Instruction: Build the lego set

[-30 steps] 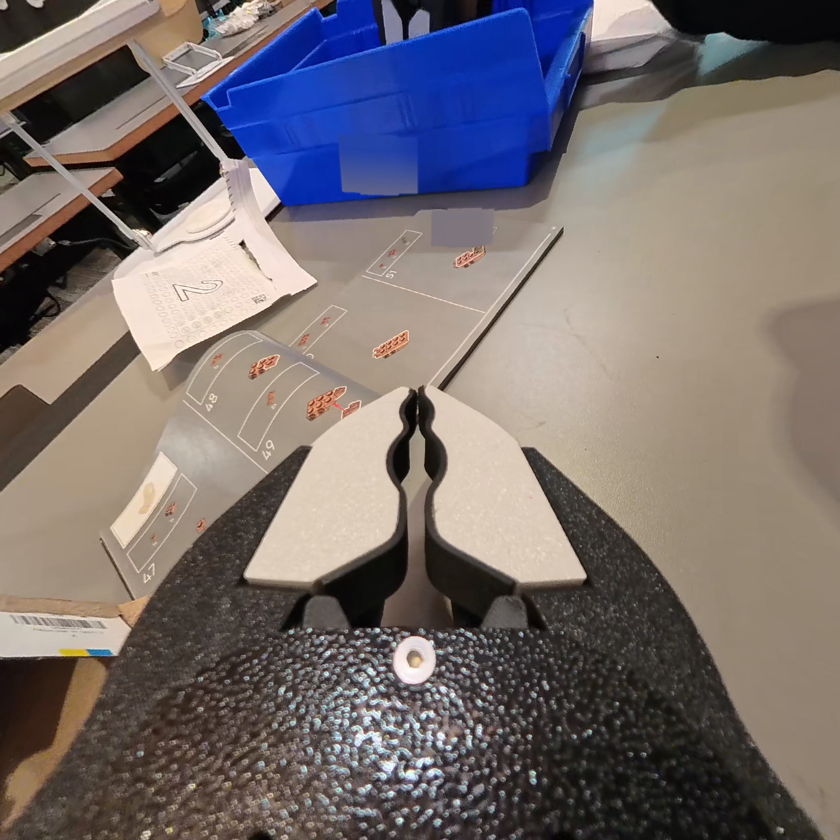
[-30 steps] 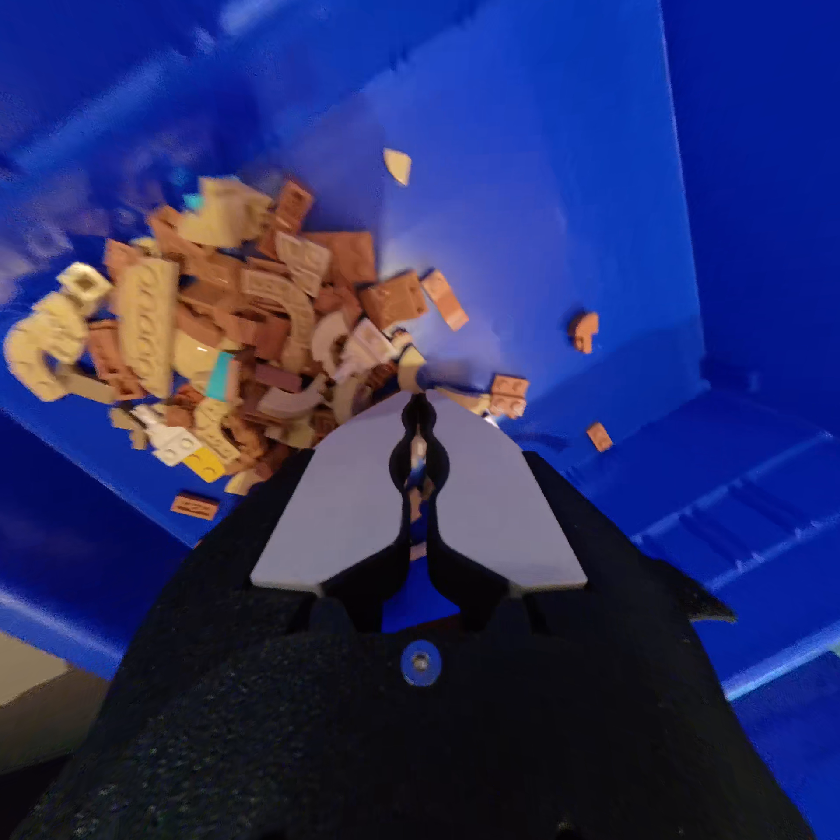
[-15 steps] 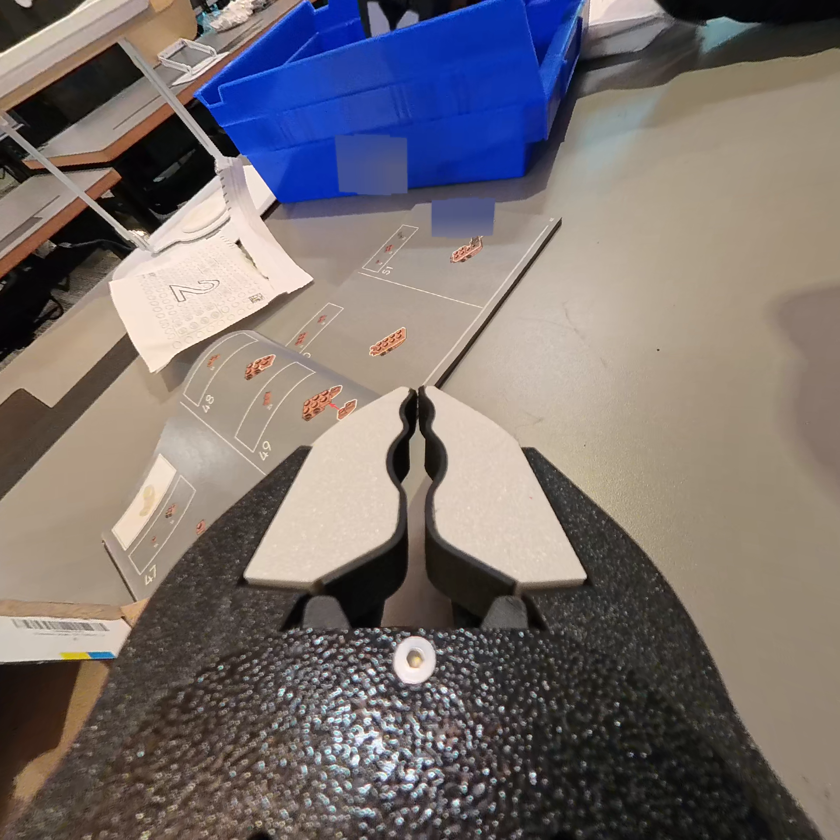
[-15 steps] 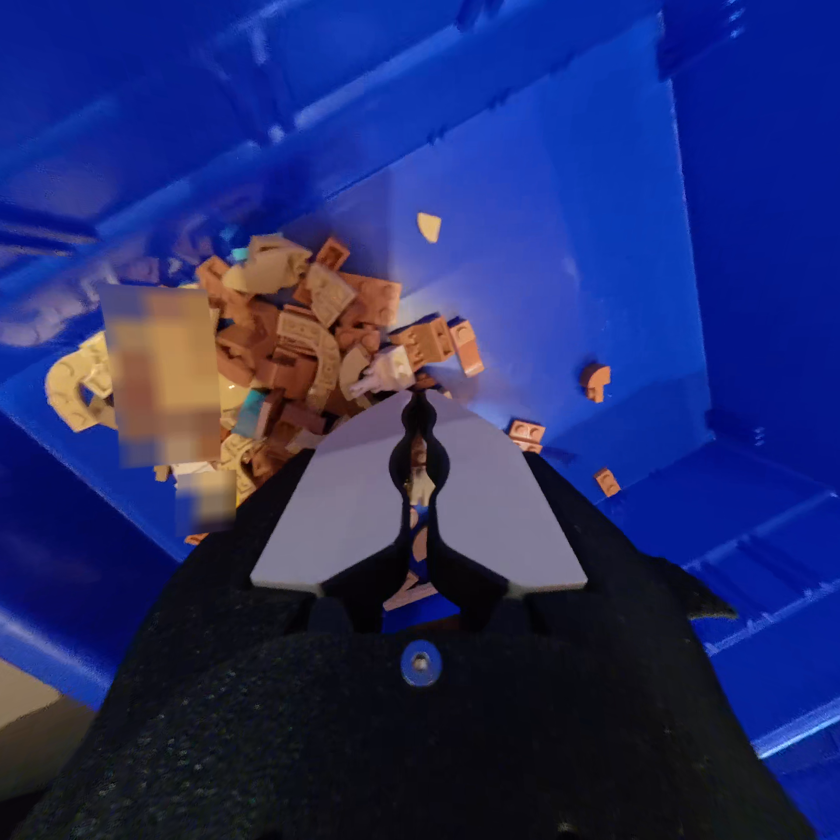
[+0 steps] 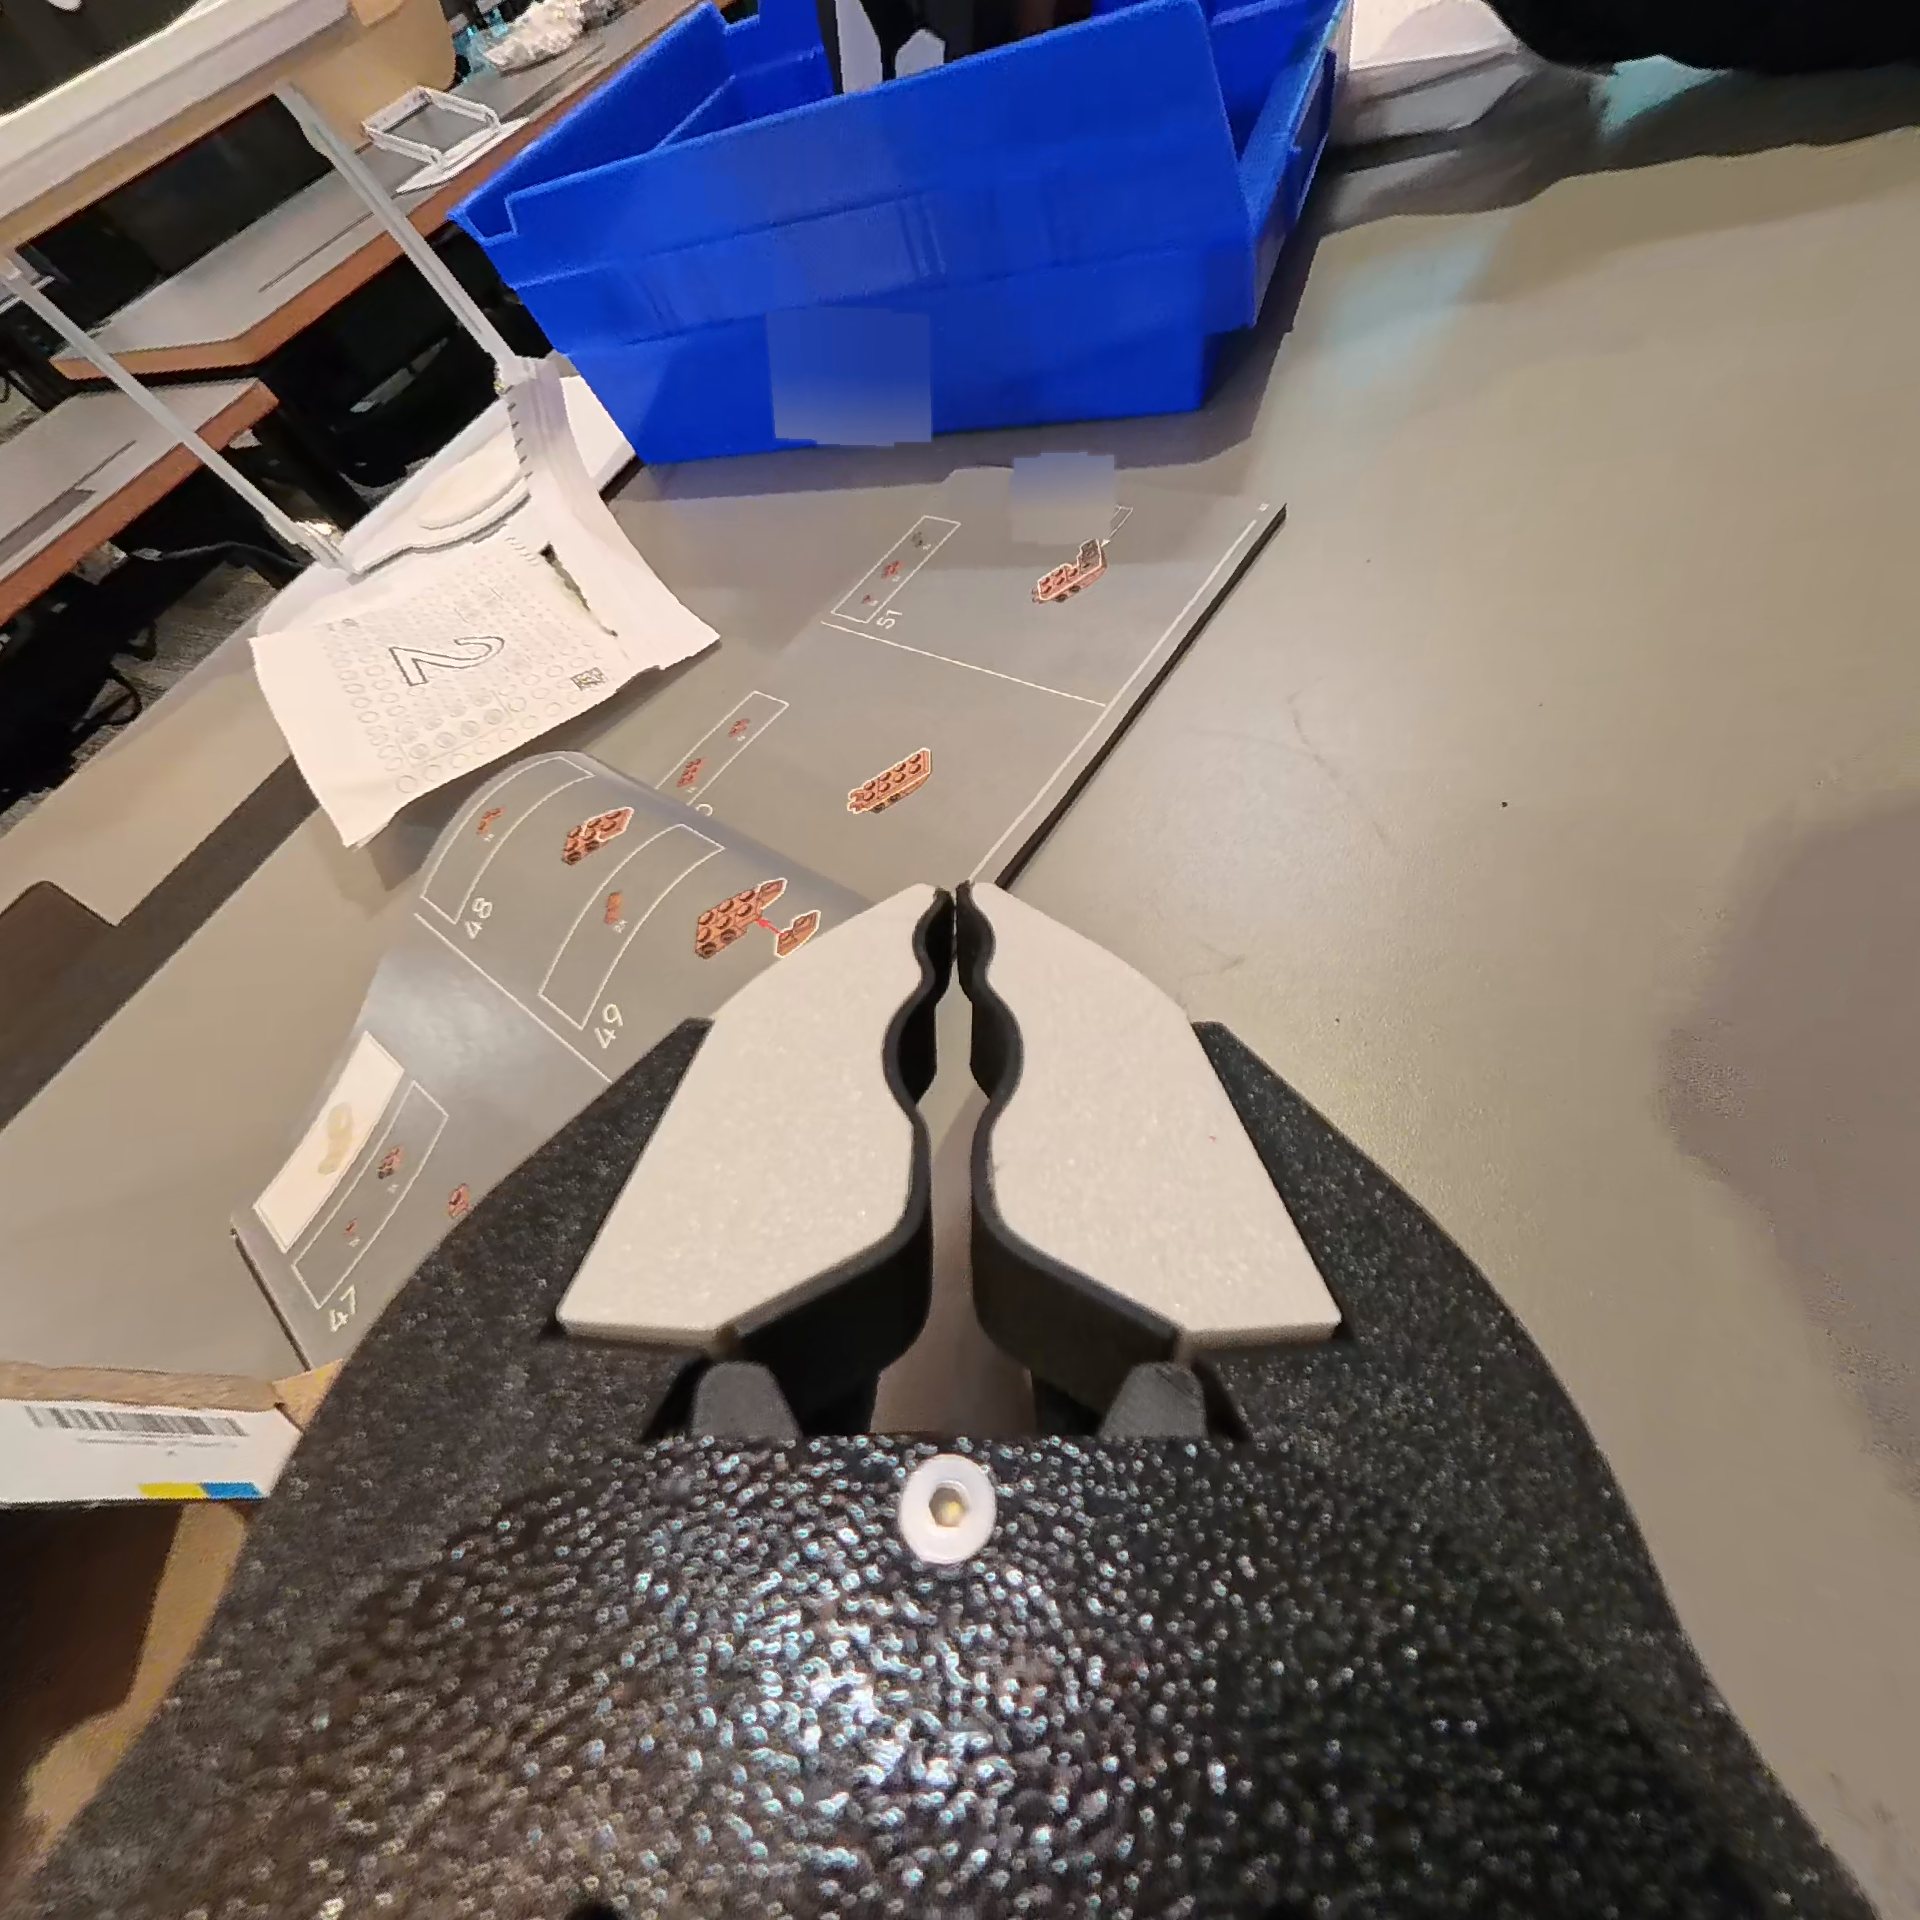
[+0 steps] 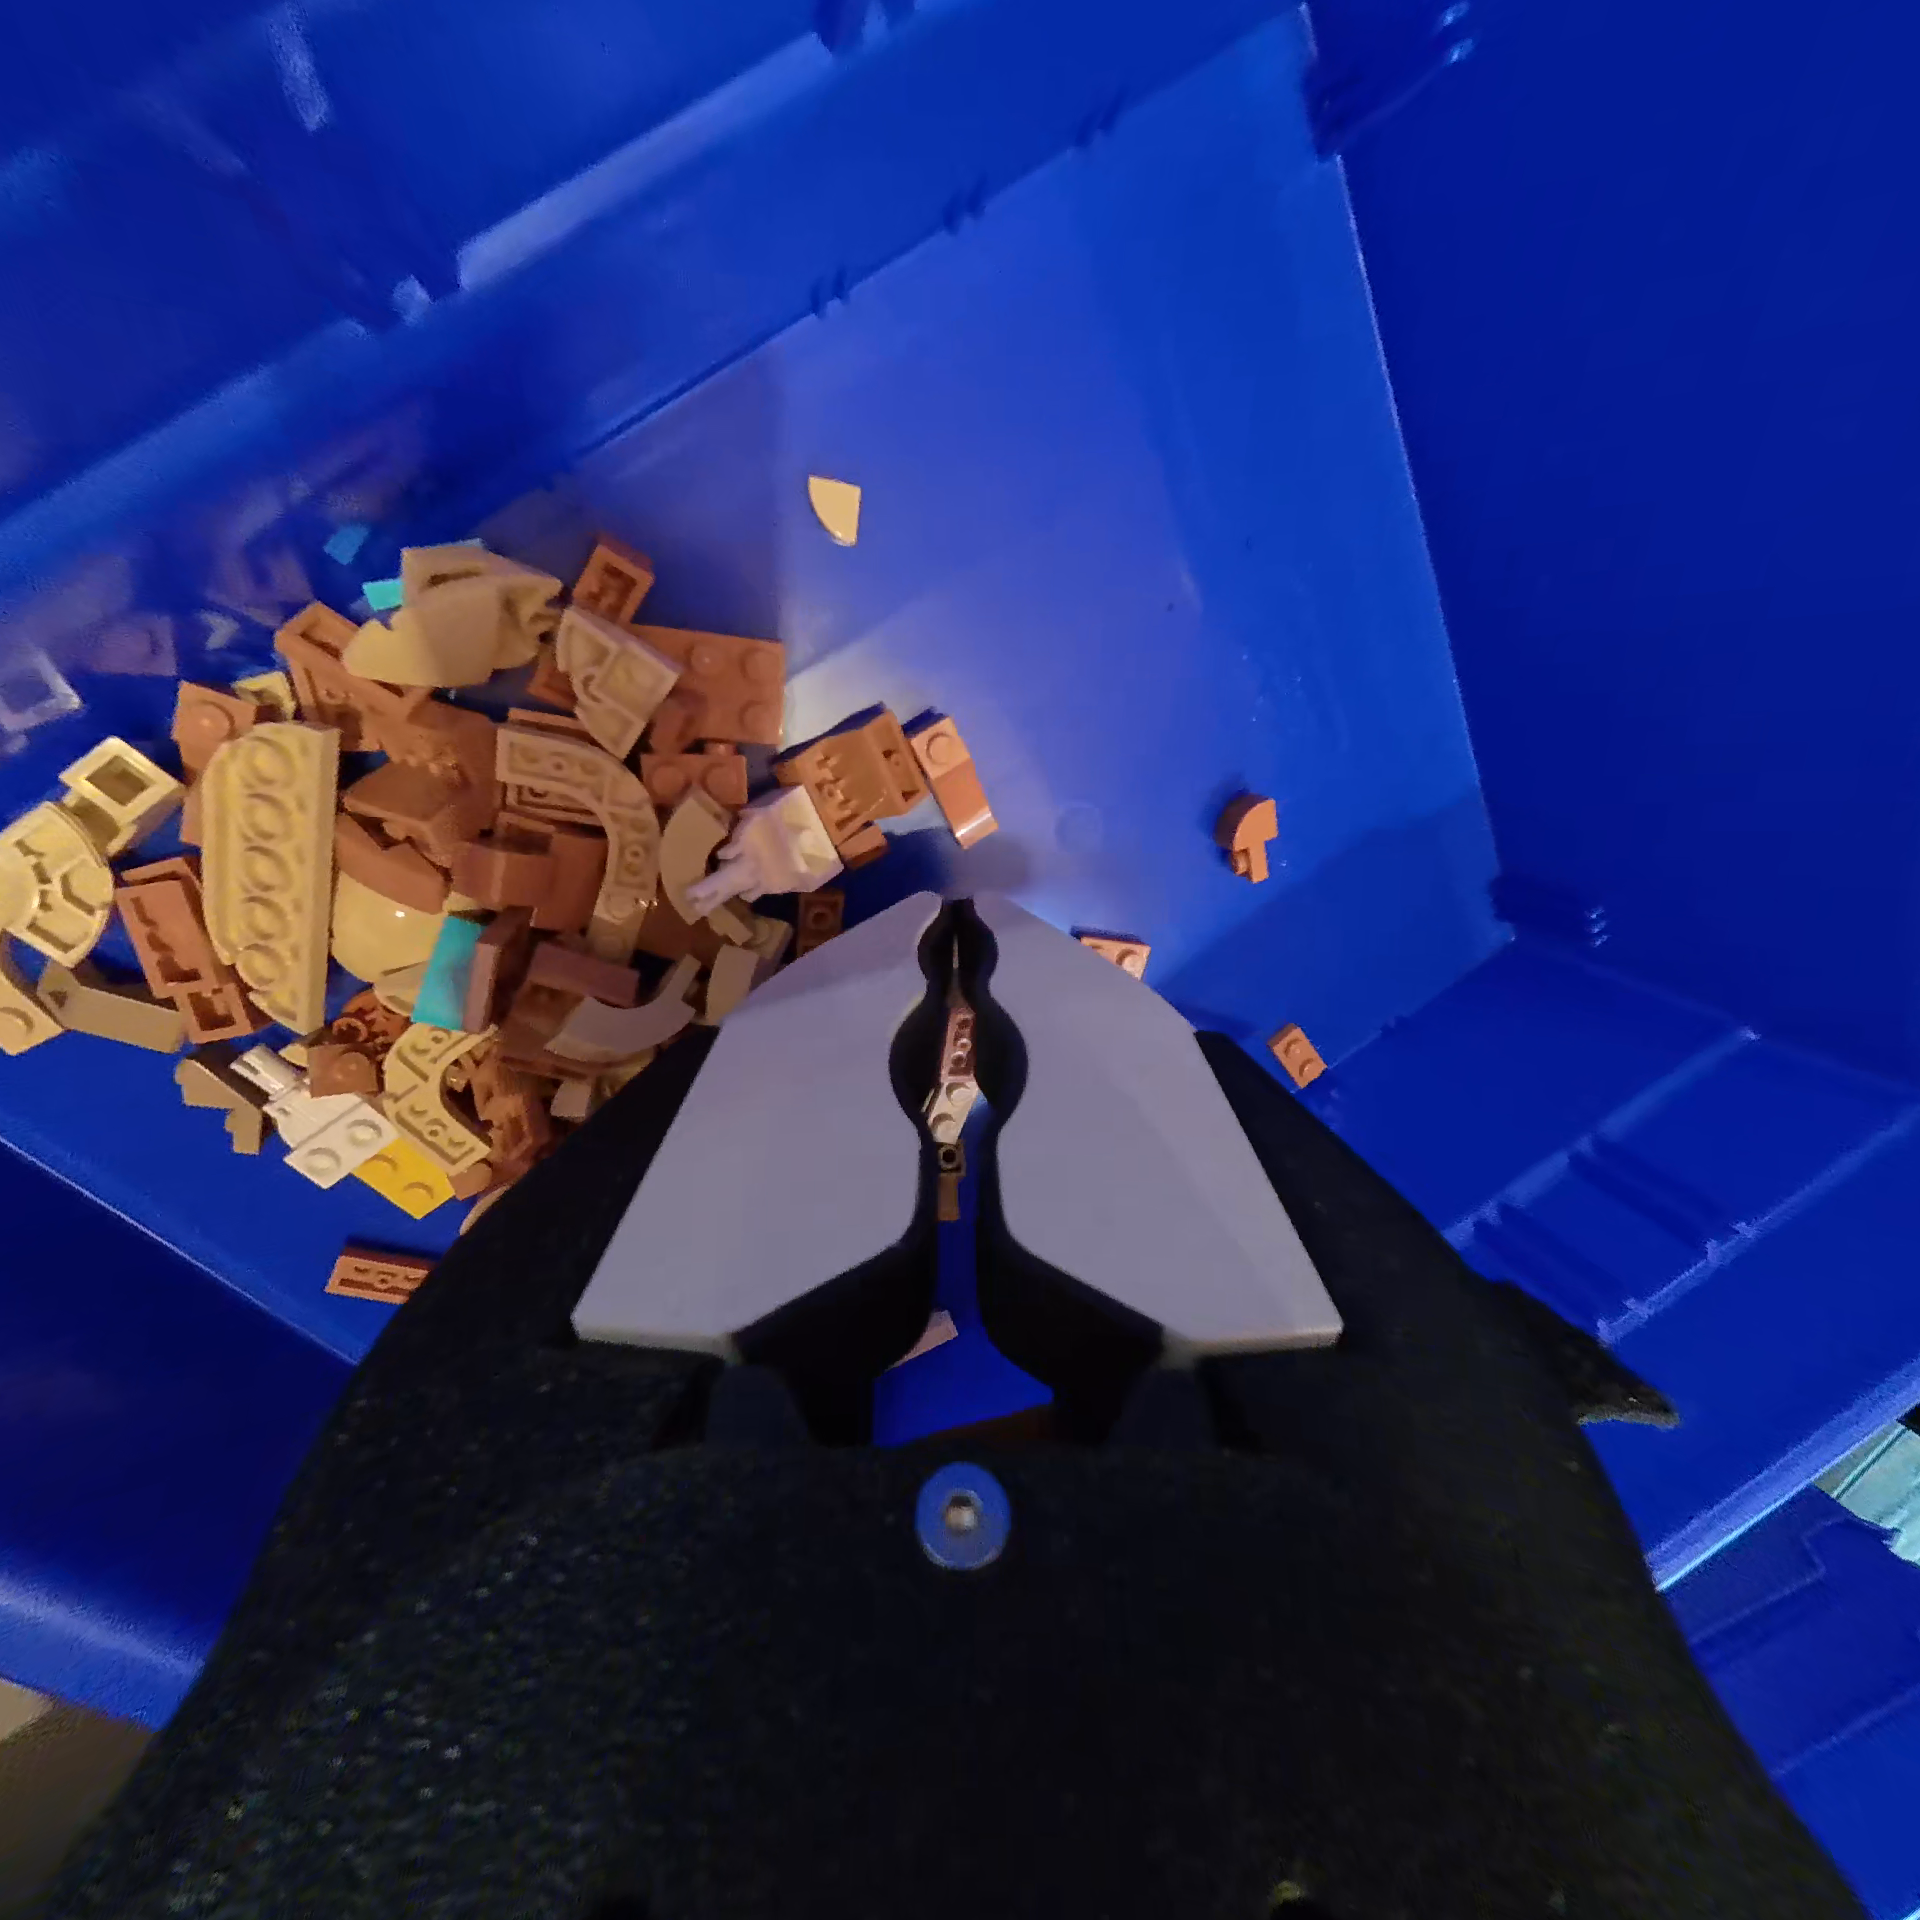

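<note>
— Left gripper: hovering over the grey table, facing the blue bin far ahead, overhanging the booklet just ahead-left, pinching tips together on nothing.

— Right gripper: reaching inside that bin, pointing just right of the brick pile, pinching tips together.

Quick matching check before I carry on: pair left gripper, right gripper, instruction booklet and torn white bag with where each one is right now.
1. left gripper
2. right gripper
3. instruction booklet
4. torn white bag

a. lying open on the grey table, in front of the blue bin
b. inside the bin, beside the brick pile
c. jaws closed, above the booklet's near edge
d. left of the booklet

Pairs: 1-c, 2-b, 3-a, 4-d
</note>
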The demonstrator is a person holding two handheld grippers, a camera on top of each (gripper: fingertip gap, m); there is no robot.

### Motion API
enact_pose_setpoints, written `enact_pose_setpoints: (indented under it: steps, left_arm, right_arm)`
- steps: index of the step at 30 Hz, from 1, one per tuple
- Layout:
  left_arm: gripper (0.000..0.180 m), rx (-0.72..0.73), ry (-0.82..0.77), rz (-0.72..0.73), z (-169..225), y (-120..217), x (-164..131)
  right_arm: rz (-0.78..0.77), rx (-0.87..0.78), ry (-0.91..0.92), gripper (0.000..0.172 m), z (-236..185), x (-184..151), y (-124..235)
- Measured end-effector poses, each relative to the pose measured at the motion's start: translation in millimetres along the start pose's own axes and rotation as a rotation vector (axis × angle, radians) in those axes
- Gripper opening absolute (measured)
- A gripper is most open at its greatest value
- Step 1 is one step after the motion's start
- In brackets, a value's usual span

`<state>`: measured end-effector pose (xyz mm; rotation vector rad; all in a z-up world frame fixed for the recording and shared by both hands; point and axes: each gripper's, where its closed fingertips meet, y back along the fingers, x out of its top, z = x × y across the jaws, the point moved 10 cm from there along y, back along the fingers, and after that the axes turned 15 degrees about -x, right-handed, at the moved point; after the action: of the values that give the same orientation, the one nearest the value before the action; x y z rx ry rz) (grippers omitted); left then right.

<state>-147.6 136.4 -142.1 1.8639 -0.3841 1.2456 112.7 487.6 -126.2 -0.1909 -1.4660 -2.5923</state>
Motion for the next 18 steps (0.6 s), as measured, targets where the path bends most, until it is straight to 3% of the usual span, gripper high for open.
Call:
enact_pose_setpoints:
  steps: [18]
  left_arm:
    - [0.0,-0.004,0.003,0.006,0,1,0]
  right_arm:
    - [0.045,-0.028,-0.064,0.001,10,-1,1]
